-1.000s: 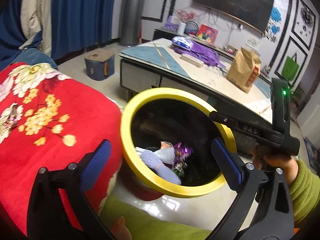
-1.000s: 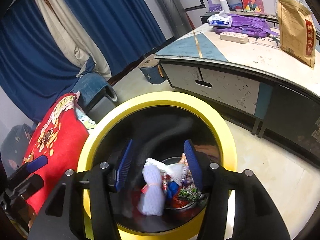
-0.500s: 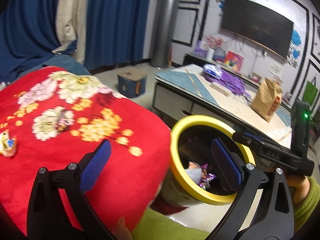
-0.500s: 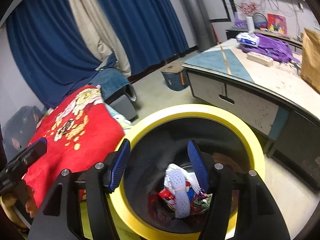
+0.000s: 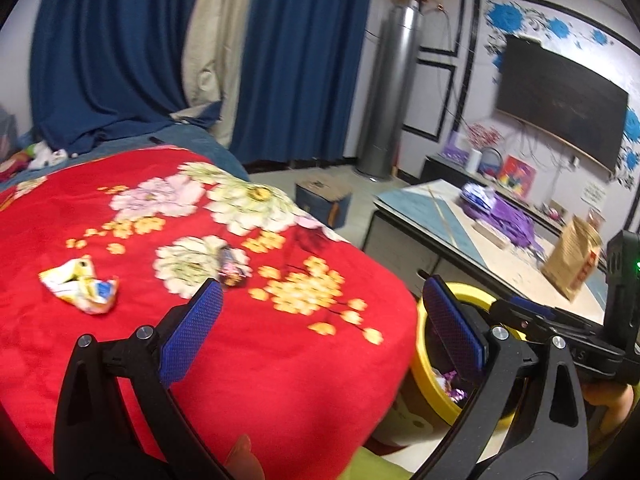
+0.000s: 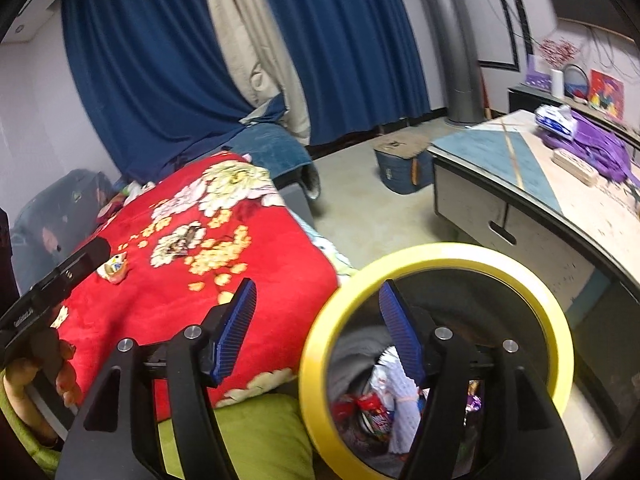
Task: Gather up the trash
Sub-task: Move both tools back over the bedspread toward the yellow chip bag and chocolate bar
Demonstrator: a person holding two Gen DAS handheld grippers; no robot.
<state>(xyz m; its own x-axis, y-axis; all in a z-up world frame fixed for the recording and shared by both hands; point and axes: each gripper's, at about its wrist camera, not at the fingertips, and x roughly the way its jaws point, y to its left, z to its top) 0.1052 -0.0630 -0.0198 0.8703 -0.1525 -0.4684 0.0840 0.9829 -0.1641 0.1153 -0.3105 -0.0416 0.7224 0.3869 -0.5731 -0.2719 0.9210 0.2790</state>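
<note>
A yellow-rimmed bin [image 6: 556, 320] stands on the floor beside a red flowered blanket [image 5: 280, 360] and holds several wrappers and a white mesh piece [image 6: 400, 396]. On the blanket lie a crumpled yellow-and-white wrapper [image 5: 82, 286] and a small dark purple wrapper [image 5: 231, 267]. My left gripper [image 5: 322, 312] hangs open and empty above the blanket's near edge, short of both wrappers. My right gripper [image 6: 316, 312] is over the bin's left rim, its jaws opening with nothing between them. The same wrappers appear small in the right wrist view, the crumpled wrapper [image 6: 114, 270] nearest my left gripper's body.
A low table [image 6: 540, 188] with a purple bag [image 6: 592, 148] and a brown paper bag [image 5: 572, 264] stands right of the bin. A blue box [image 6: 400, 160] sits on the floor. Blue curtains [image 5: 120, 48] hang behind. Green-sleeved legs [image 6: 248, 436] lie below.
Both grippers rose and swung left from over the bin toward the blanket. The right jaws spread wider. The two wrappers on the blanket came into view.
</note>
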